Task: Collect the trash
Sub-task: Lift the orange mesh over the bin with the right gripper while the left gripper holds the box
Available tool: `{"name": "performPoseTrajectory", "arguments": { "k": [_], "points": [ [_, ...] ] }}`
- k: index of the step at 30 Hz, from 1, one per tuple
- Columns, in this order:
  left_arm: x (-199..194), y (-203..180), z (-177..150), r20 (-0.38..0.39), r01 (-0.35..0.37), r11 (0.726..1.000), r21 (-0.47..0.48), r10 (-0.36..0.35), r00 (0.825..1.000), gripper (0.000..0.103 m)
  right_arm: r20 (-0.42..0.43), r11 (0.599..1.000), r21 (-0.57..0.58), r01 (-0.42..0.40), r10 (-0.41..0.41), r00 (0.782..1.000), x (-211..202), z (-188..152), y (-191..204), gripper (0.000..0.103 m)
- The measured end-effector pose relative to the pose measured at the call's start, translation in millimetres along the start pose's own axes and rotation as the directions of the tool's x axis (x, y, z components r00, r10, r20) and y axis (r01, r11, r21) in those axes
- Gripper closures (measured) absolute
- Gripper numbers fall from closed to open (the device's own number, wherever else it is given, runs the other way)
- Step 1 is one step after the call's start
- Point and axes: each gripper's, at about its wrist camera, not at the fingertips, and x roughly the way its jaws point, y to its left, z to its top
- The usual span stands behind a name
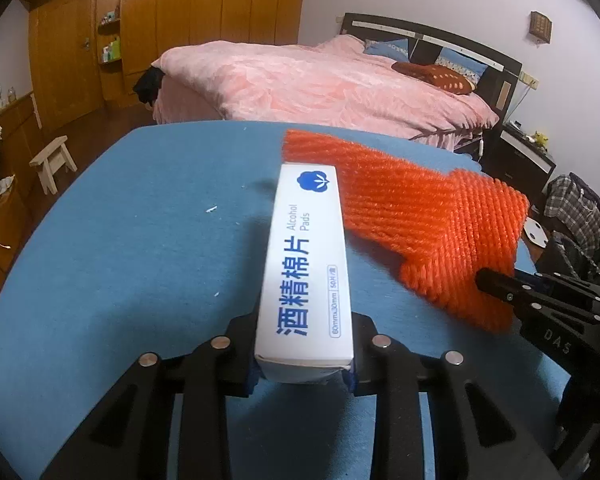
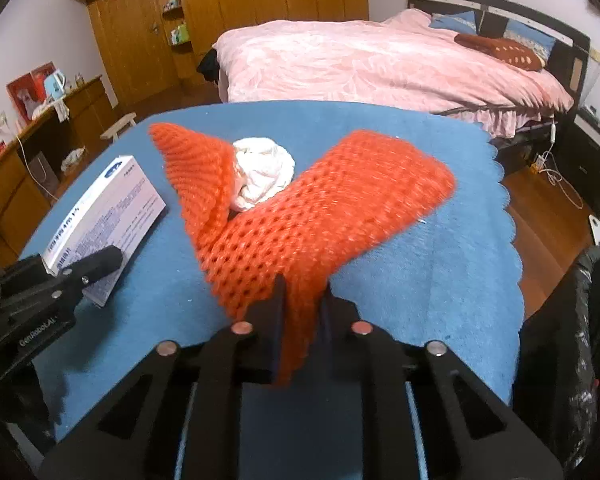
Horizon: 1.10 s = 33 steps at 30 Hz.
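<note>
Left gripper [image 1: 304,354] clamps a white box [image 1: 306,264] over the blue cloth [image 1: 140,240]. Right gripper [image 2: 302,312] pinches an orange knit bag [image 2: 320,216], a white wad [image 2: 264,172] inside.

Left tool [image 1: 304,360]: angled downward over the worktop, jaws partly closed and clamped on the near end of a white alcohol-pad box [image 1: 306,264]. Right tool [image 2: 302,320]: likewise angled downward, jaws closed tight, pinching the near edge of an orange knitted bag [image 2: 320,216]. The two tools sit side by side.
</note>
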Motion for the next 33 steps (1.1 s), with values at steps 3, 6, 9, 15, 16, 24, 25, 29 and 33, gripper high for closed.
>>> {"name": "performPoseTrajectory", "arguments": {
  "k": [3, 6, 9, 15, 16, 24, 25, 29, 33],
  "points": [
    [-6, -3, -2, 0.008, 0.004, 1.0, 0.003, -0.004, 1.0, 0.072, 0.017, 1.0, 0.011, -0.002, 0.001, 1.0, -10, -2, -4, 0.089],
    [-14, -7, -4, 0.02, 0.009, 1.0, 0.007, -0.009, 1.0, 0.072, 0.027, 1.0, 0.026, -0.002, 0.001, 1.0, -19, -3, -8, 0.09],
    [-22, -10, -4, 0.032, 0.01, 1.0, 0.01, -0.01, 0.999, 0.072, 0.044, 0.999, 0.037, 0.0, -0.002, 0.999, -30, -3, -12, 0.09],
    [-39, -13, -2, 0.051, 0.013, 1.0, -0.004, -0.012, 0.999, 0.072, 0.079, 0.998, 0.064, -0.001, -0.004, 0.997, -52, -3, -21, 0.09],
    [-41, -14, 0, 0.054, 0.013, 1.0, -0.003, -0.013, 0.998, 0.072, 0.085, 0.998, 0.068, -0.002, -0.004, 0.996, -56, -3, -23, 0.09],
    [-56, -36, 14, 0.076, 0.027, 0.999, 0.021, -0.028, 0.997, 0.072, 0.131, 0.997, 0.082, 0.0, -0.011, 0.991, -84, -2, -30, 0.09],
    [-58, -38, 15, 0.081, 0.032, 0.999, 0.022, -0.033, 0.996, 0.072, 0.136, 0.997, 0.082, 0.002, -0.014, 0.991, -87, -2, -30, 0.09],
    [-65, -49, 21, 0.096, 0.043, 0.999, 0.032, -0.046, 0.994, 0.072, 0.156, 0.996, 0.085, 0.006, -0.02, 0.988, -100, -2, -36, 0.09],
    [-68, -60, 26, 0.102, 0.051, 0.998, 0.045, -0.055, 0.993, 0.072, 0.174, 0.996, 0.09, 0.011, -0.027, 0.984, -111, -2, -41, 0.09]
  ]
}}
